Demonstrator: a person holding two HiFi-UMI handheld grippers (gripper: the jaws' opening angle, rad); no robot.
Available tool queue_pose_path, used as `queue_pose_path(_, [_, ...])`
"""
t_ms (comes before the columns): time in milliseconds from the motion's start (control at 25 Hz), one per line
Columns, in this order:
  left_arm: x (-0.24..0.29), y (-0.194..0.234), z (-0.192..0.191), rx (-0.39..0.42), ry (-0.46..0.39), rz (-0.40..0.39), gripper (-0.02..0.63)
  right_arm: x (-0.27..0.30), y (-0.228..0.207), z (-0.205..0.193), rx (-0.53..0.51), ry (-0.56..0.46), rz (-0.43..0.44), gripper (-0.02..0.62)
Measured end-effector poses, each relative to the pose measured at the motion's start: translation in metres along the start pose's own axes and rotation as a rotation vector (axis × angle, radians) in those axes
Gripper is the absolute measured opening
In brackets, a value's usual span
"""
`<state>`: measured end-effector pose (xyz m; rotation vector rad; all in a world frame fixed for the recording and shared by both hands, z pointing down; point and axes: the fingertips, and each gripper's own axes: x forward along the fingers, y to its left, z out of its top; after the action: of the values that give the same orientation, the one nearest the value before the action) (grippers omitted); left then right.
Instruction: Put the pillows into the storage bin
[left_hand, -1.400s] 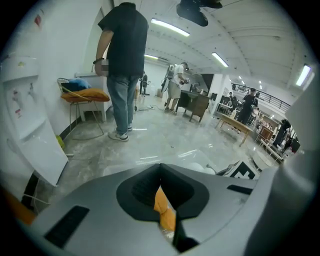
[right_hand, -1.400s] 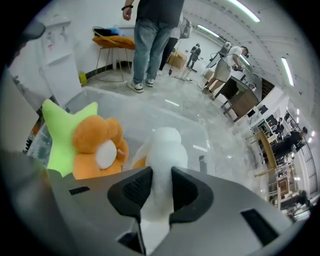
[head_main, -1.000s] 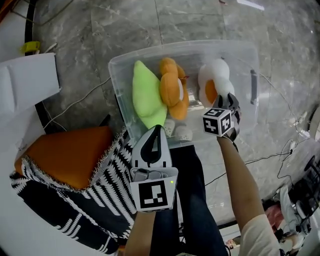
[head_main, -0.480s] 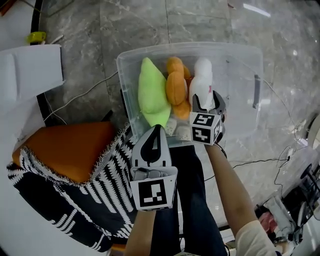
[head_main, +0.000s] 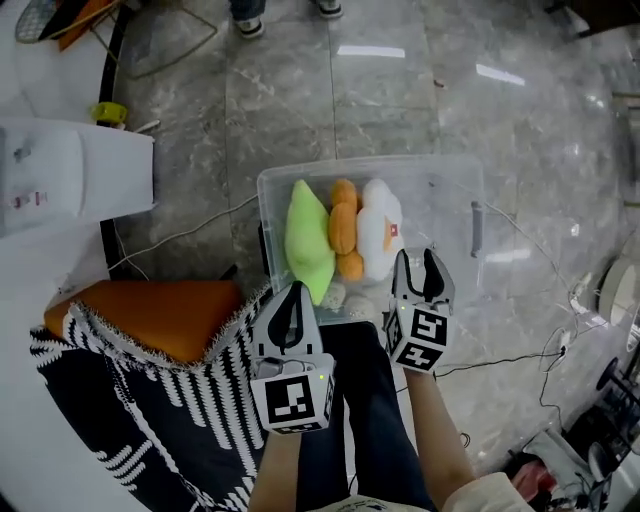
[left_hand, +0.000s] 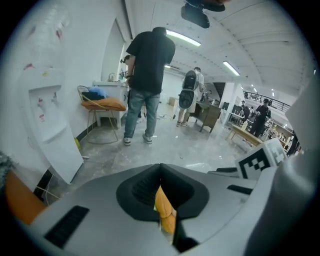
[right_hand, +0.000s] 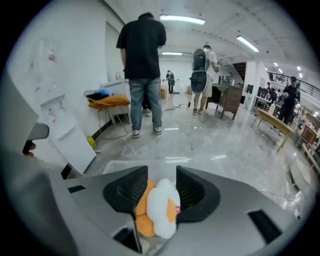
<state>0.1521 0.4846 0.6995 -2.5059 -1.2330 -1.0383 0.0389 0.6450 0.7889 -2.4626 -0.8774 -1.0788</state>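
Three pillows stand on edge, side by side, in the left half of the clear storage bin (head_main: 440, 200). Green pillow (head_main: 306, 240) is left, orange pillow (head_main: 345, 226) middle, white pillow (head_main: 380, 230) with an orange patch right. Right gripper (head_main: 418, 262) is over the near rim, its jaws part spread and just been closing, nothing pinched. Left gripper (head_main: 292, 296) is nearer and further left, jaws pressed together, empty.

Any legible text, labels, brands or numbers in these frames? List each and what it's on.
No text can be read in any view.
red tag on the white egg pillow: too small to read.
Small marks on the white unit: blurred, unreadable.
left marker cube and right marker cube: black-and-white square patterns only, no letters or digits.
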Motion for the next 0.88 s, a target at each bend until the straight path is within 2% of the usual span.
queue_pose_path(160, [-0.037,-0.005,0.071,0.018,-0.105,0.0,0.014,-0.077,-0.004,0.088,0.058,-0.178,-0.014,0.107])
queue_pose_path(320, [-0.094,-0.02,0.149,0.044,-0.194,-0.012,0.014,-0.168,0.0,0.17,0.048,-0.327,0.001,0.014])
queue_pose_path(520, [-0.174,-0.05,0.251,0.073,-0.343,-0.06,0.014,-0.285,0.004,0.262,0.033,-0.514,0.047,0.015])
queue_pose_path(640, [-0.215,-0.07,0.301,0.115,-0.43,-0.083,0.014,-0.342,0.004,0.304,0.034,-0.608,0.061,0.014])
queue_pose_path(880, [-0.291,-0.098,0.346,0.188,-0.516,-0.101,0.014,-0.435,0.008,0.336,0.024,-0.715,0.073,0.014])
